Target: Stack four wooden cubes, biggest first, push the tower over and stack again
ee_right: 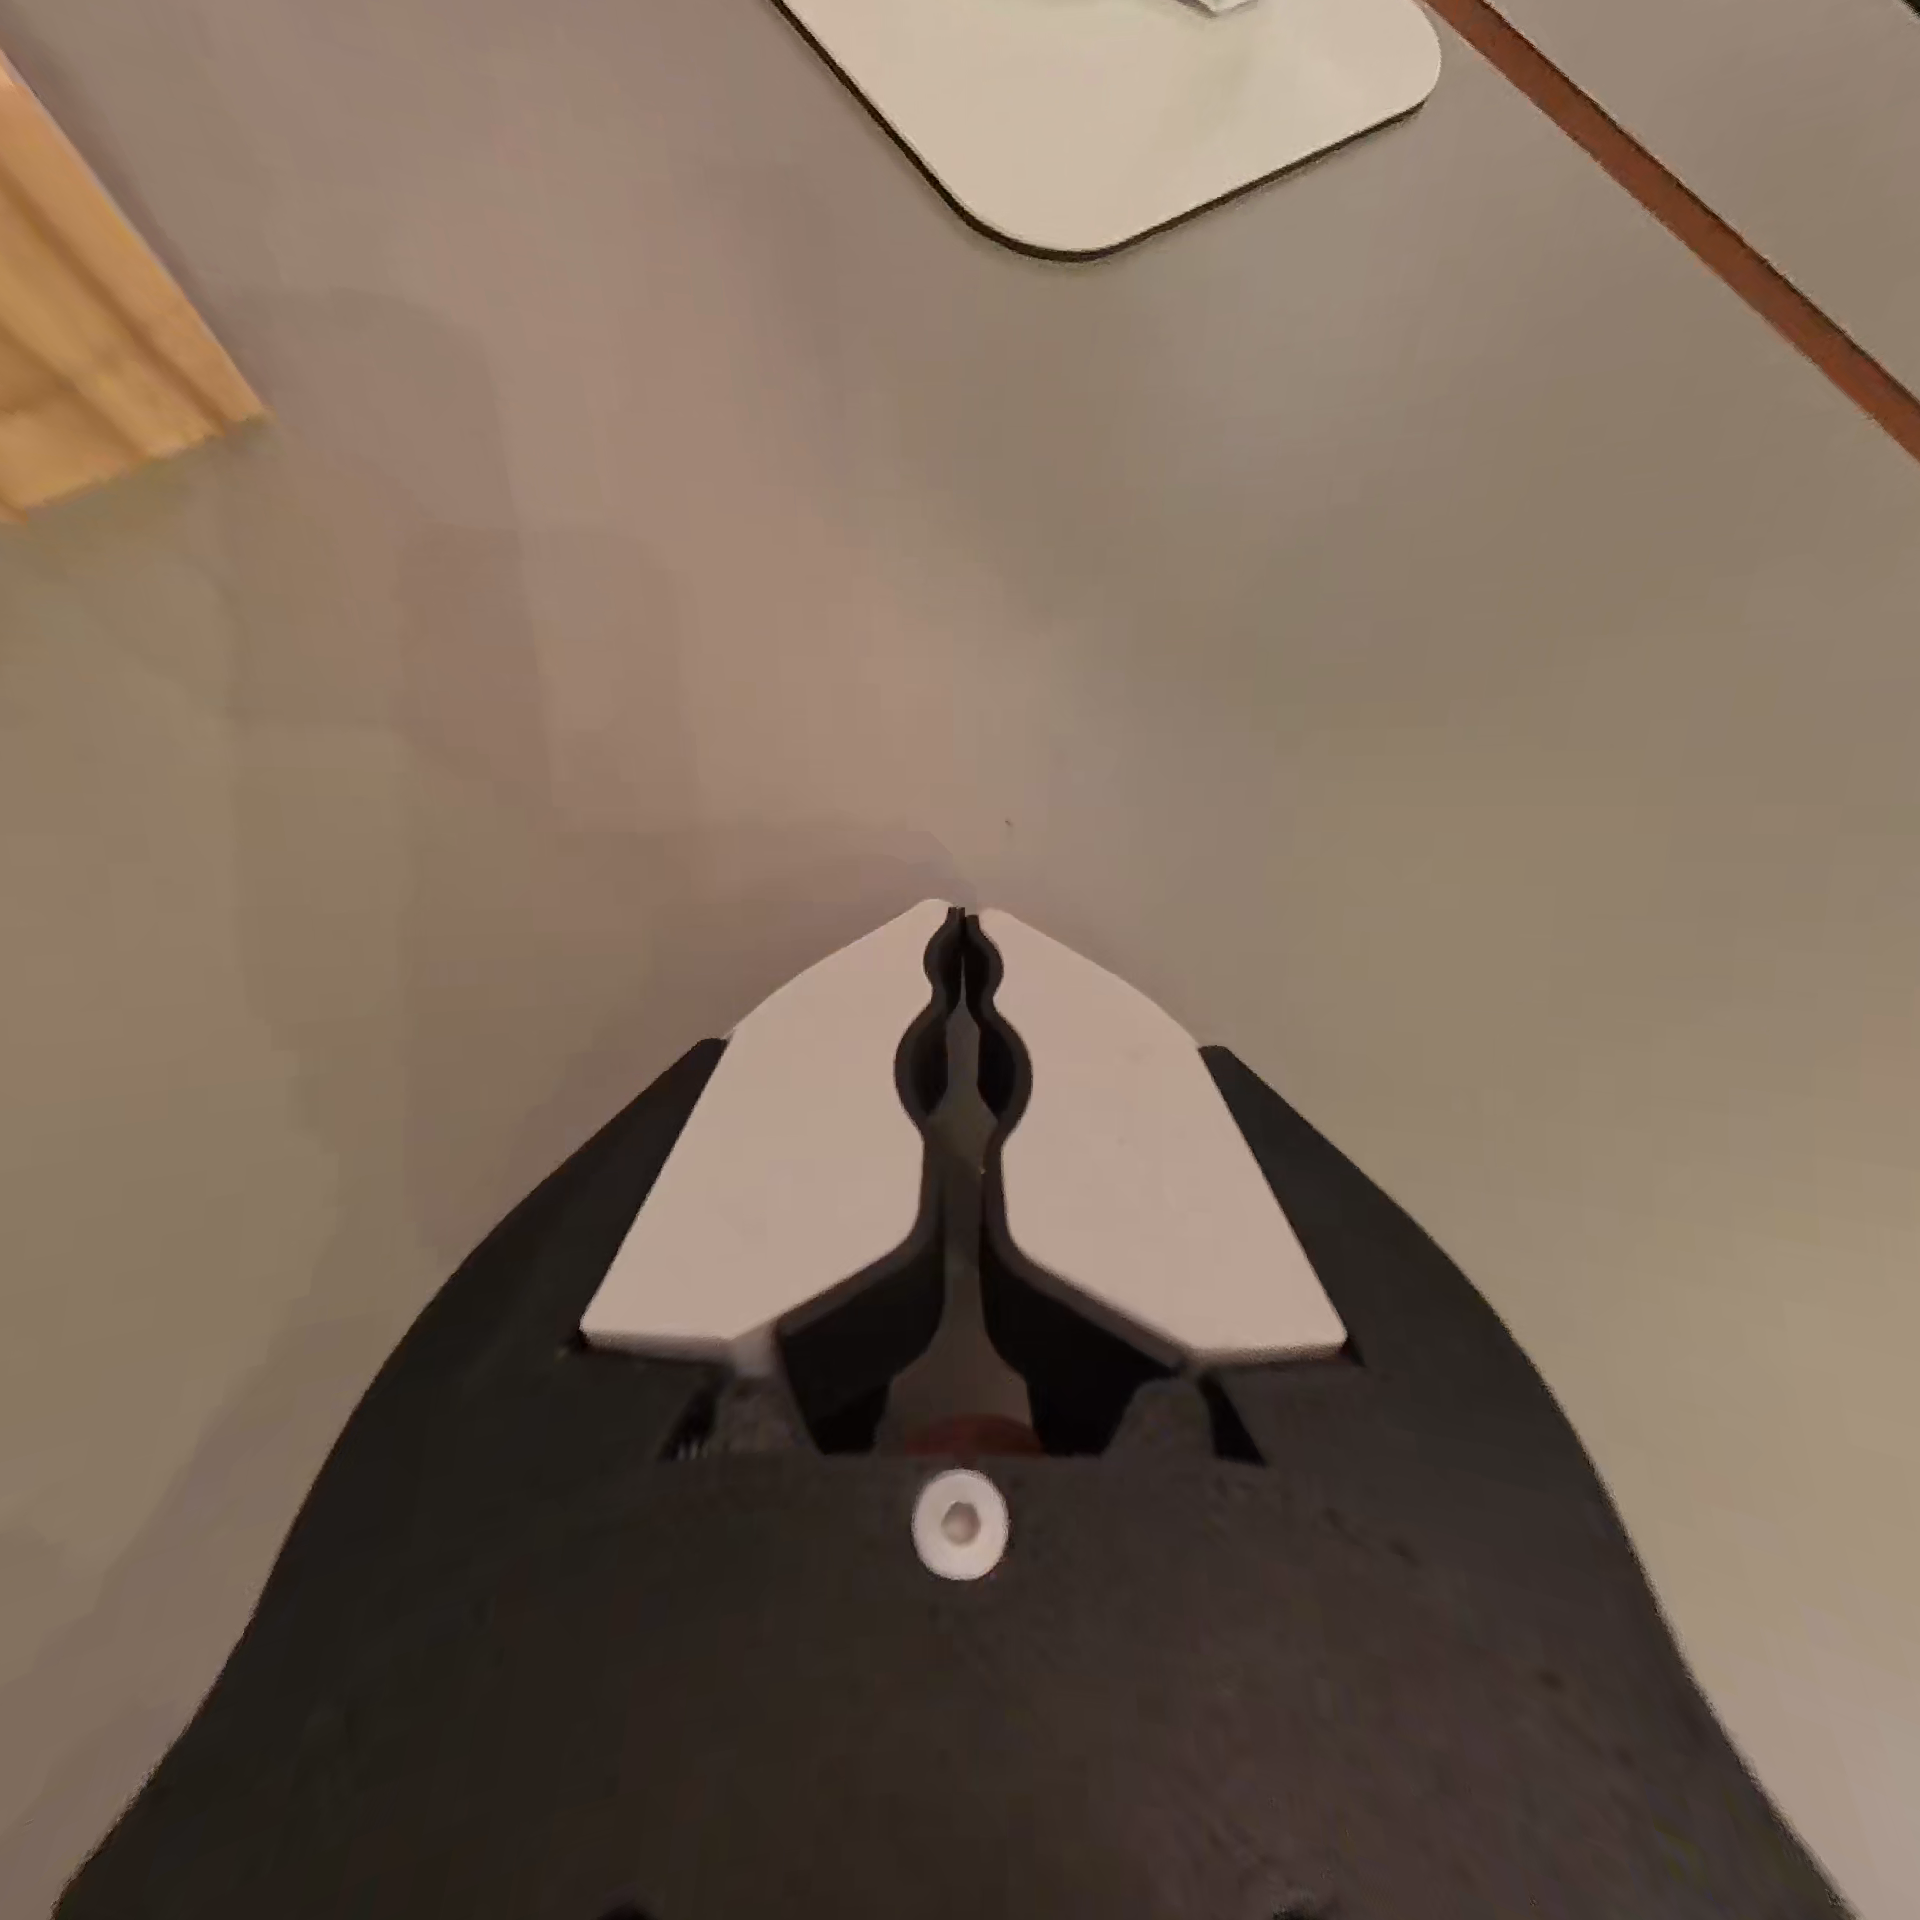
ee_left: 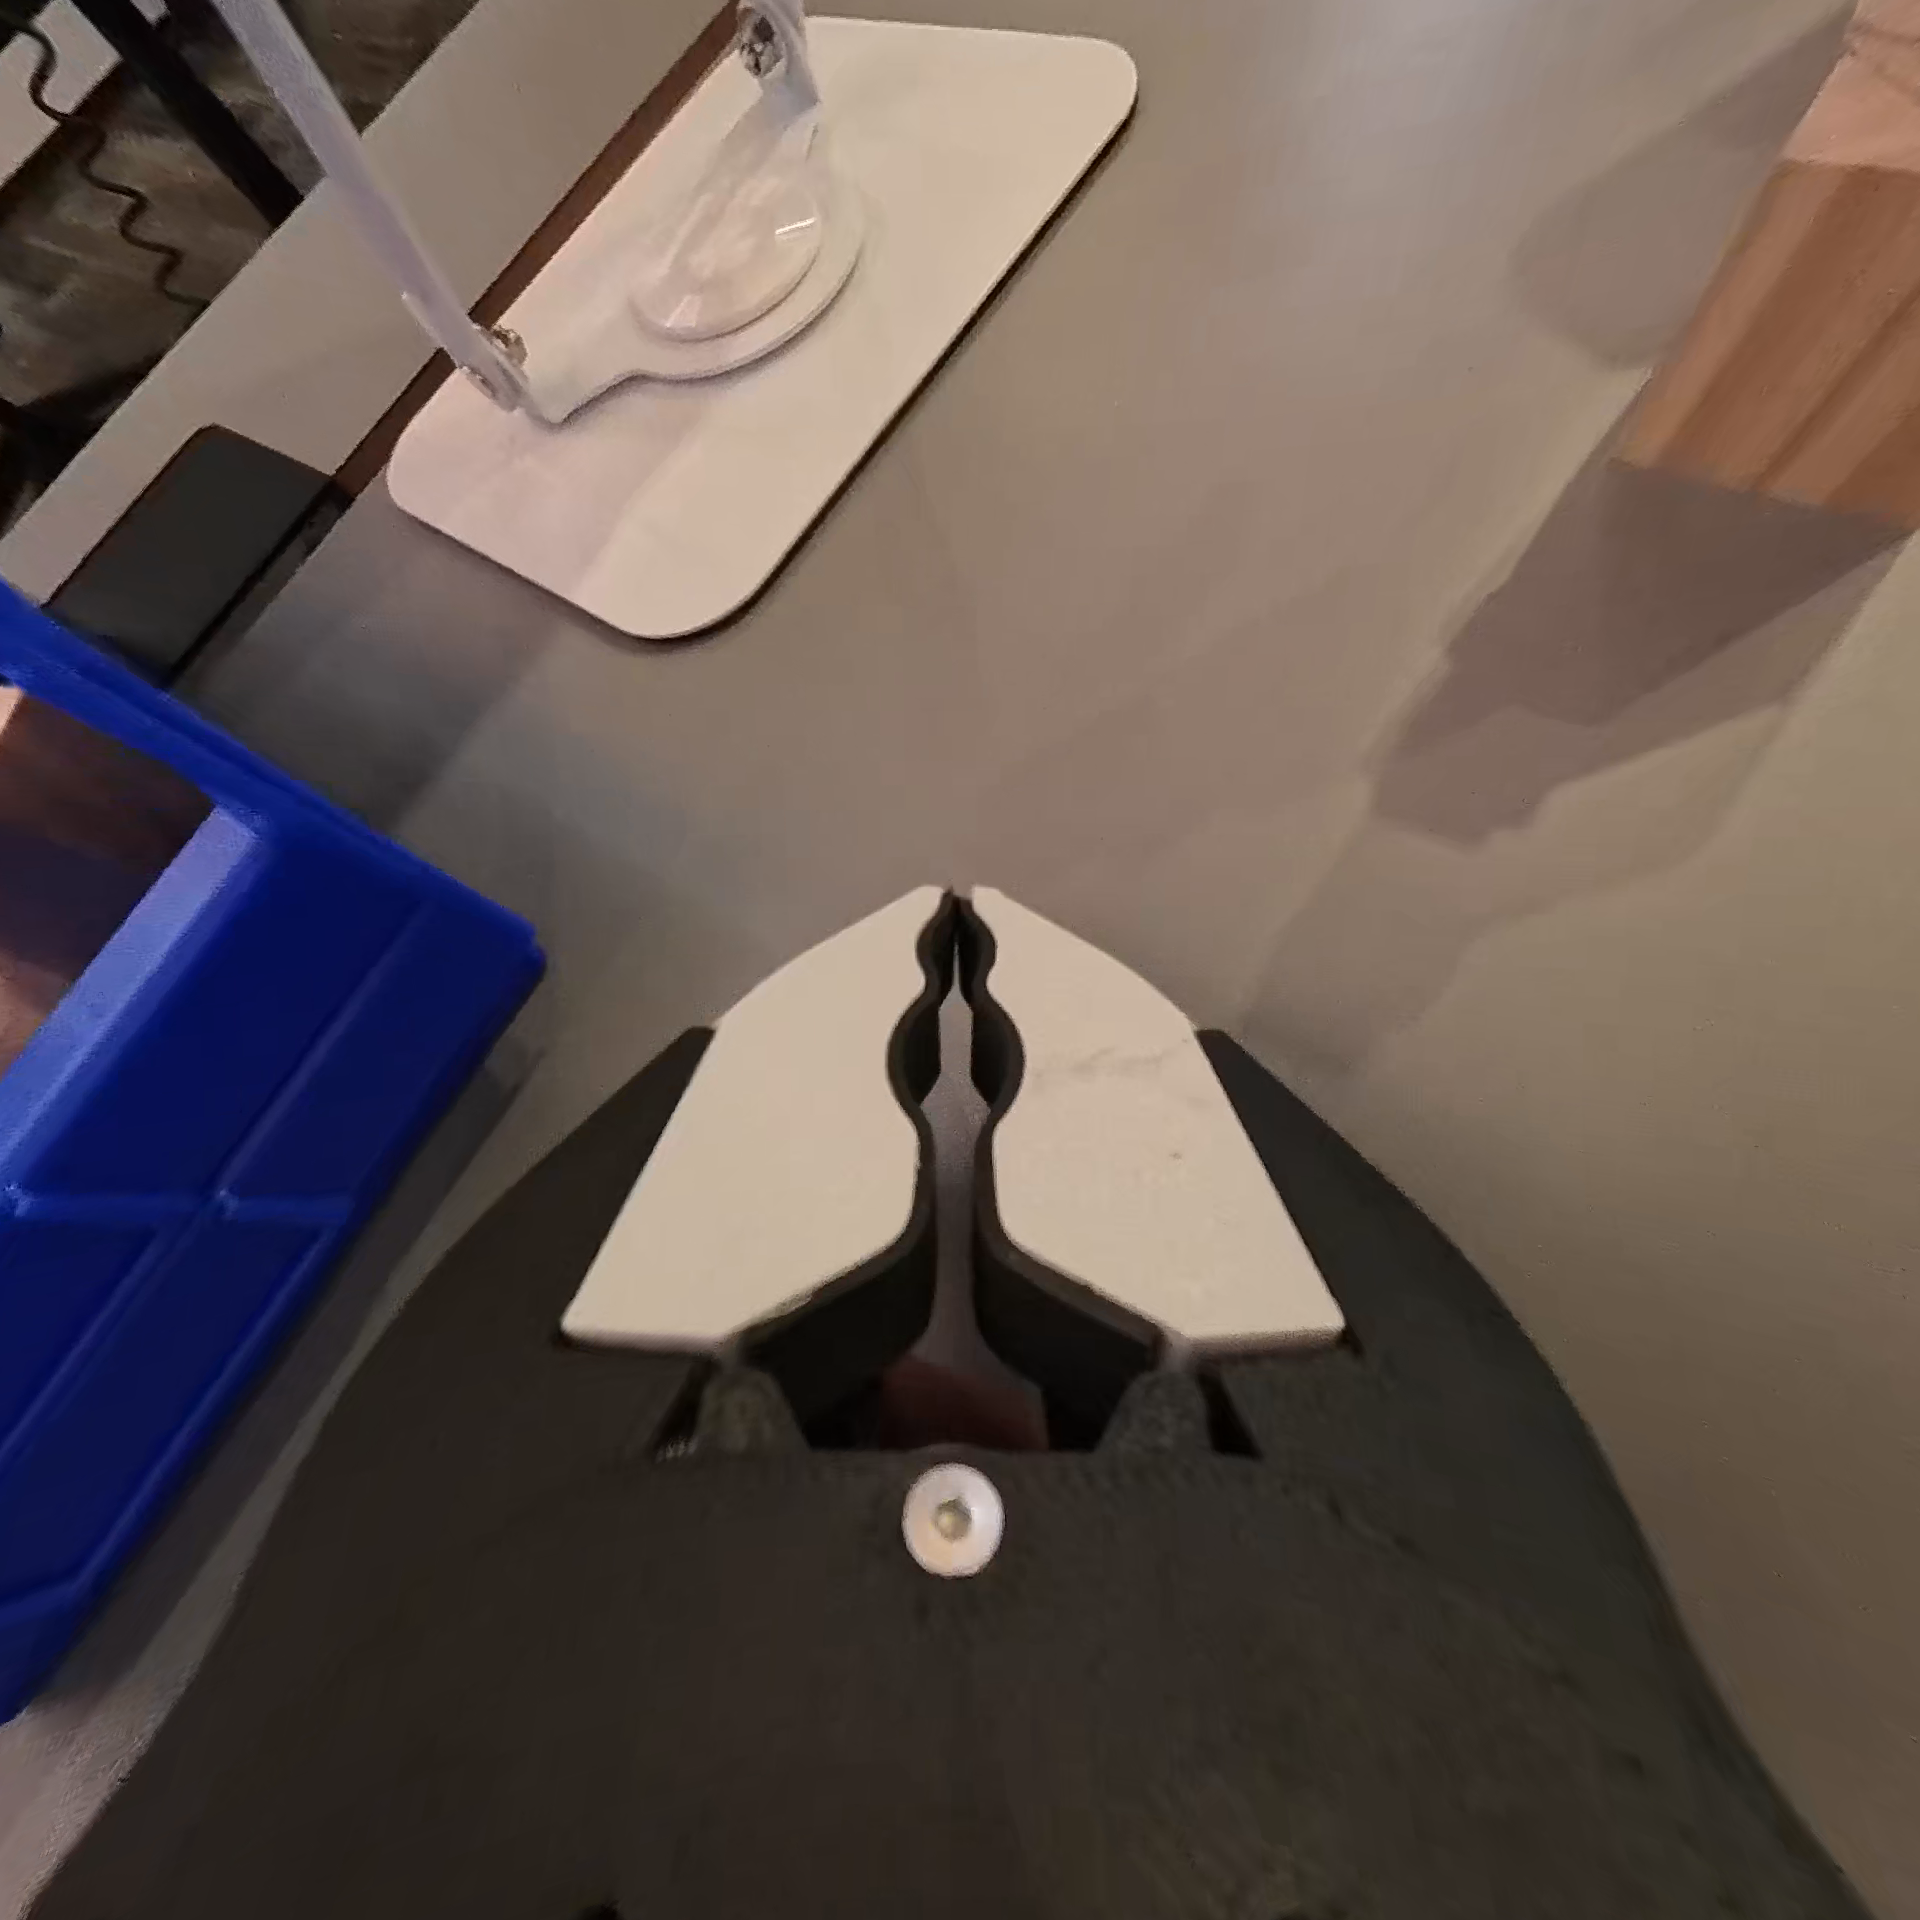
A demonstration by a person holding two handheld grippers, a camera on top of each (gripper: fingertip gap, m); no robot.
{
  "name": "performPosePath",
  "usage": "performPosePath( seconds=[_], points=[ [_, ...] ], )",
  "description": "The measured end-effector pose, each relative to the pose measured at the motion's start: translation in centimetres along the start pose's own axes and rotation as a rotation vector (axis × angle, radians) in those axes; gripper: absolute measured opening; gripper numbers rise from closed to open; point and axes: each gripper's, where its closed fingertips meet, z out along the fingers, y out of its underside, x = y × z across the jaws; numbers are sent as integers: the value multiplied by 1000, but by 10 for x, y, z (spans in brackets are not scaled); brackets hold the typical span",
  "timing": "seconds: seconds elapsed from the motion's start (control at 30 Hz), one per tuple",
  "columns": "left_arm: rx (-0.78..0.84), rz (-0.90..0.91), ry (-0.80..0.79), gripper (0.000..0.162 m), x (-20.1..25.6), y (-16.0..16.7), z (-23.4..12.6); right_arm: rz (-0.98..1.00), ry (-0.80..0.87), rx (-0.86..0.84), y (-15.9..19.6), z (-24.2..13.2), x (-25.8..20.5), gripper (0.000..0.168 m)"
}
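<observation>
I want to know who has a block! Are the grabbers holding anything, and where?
Nothing is held. The left gripper and right gripper both have their jaws shut on nothing, over the bare table.

Ahead of the left tongs [ee_left: 956,896], closed tip to tip with nothing between them, the grey bench [ee_left: 1091,644] lies bare; a blue bin [ee_left: 260,1091] crowds the left side; a white stand base [ee_left: 769,343] blocks farther ahead; stacked wooden cubes [ee_left: 1787,322] rise at right; before the right tongs [ee_right: 961,912], likewise closed, open bench stretches, with wood [ee_right: 94,343] at left.
</observation>
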Motion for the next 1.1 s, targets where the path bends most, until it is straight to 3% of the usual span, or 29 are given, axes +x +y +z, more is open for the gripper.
performPosePath(
  seconds=[0.3, 0.5, 1.1],
  points=[
    [100, -152, -106, 0, -10, -5, -29, 52, 70, -18, 19, -17, 18, 0],
    [68, -186, -188, 0, -24, 13, -38, 109, 141, -6, 35, -33, 40, 0],
    [-5, -120, -258, 0, -32, 37, -51, 215, 220, -34, 40, -35, 45, 0]
  ],
)
